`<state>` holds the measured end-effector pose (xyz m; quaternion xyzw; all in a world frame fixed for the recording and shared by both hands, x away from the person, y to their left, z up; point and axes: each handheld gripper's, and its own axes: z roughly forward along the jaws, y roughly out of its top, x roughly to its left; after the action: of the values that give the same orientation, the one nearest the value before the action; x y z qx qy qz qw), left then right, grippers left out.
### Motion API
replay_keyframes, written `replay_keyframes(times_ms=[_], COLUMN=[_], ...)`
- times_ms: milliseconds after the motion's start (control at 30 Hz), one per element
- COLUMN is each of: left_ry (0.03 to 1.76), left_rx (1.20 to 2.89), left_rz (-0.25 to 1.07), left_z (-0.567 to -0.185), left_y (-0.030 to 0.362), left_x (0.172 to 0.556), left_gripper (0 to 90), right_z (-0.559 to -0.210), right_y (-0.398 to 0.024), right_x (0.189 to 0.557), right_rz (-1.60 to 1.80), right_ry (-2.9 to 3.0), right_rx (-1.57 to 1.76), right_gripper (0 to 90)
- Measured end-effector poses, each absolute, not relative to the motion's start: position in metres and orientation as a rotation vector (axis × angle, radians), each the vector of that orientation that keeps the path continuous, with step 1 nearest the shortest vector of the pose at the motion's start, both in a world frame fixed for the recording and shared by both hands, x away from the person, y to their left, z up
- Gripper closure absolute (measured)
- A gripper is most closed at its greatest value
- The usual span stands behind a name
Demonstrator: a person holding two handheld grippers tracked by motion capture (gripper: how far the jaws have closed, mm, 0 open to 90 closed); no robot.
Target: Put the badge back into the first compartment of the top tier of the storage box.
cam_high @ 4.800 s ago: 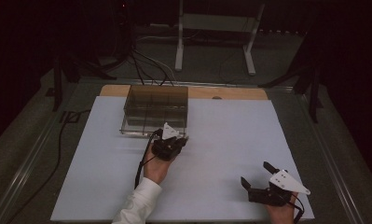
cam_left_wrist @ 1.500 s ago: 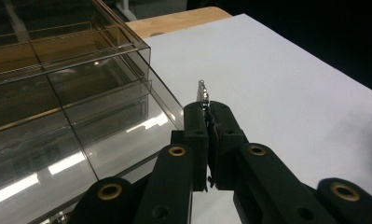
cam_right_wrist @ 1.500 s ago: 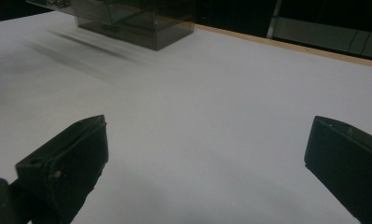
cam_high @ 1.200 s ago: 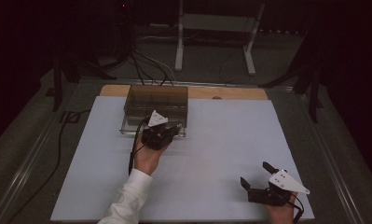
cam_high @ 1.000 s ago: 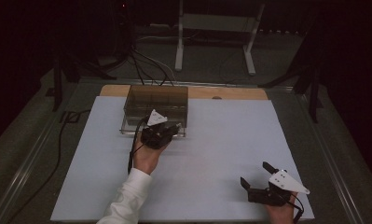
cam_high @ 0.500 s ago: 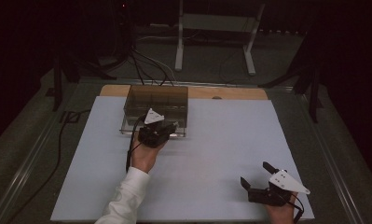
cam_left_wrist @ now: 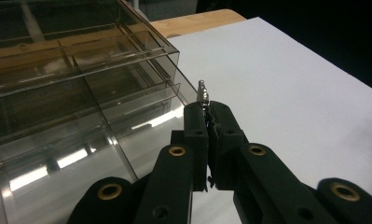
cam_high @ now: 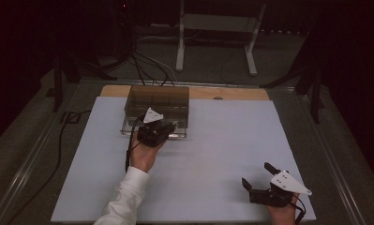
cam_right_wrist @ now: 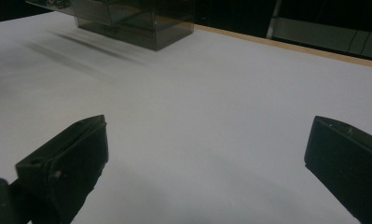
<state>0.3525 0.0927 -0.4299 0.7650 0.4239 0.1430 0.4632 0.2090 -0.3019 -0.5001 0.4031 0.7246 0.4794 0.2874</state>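
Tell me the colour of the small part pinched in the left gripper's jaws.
Shiny silver metal part, clearest in the left gripper view.

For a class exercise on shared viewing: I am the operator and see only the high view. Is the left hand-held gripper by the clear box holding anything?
Observer: Yes. The left gripper view shows the left hand-held gripper shut on a small metal piece that pokes up past its tips.
Operator: Is that piece inside the box?
Observer: It looks not. It stands just outside the near corner of the clear box, over the white sheet.
Operator: And the other hand?
Observer: The right gripper view shows the right hand-held gripper with its jaws wide apart and nothing but bare sheet between them.
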Motion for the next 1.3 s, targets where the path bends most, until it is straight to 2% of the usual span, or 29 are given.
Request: replay_keyframes(times_ms=[1300], left_ry=[1.059], left_rx=[1.880], left_rz=[0.375], left_z=[-0.4282], left_y=[0.1006], left_x=[0.3582], left_gripper=[88.3], right_z=[-0.5004], right_y=[-0.3017], right_x=[0.2093], right_rz=[1.282], right_ry=[1.939], right_rx=[1.076], right_gripper=[0.0])
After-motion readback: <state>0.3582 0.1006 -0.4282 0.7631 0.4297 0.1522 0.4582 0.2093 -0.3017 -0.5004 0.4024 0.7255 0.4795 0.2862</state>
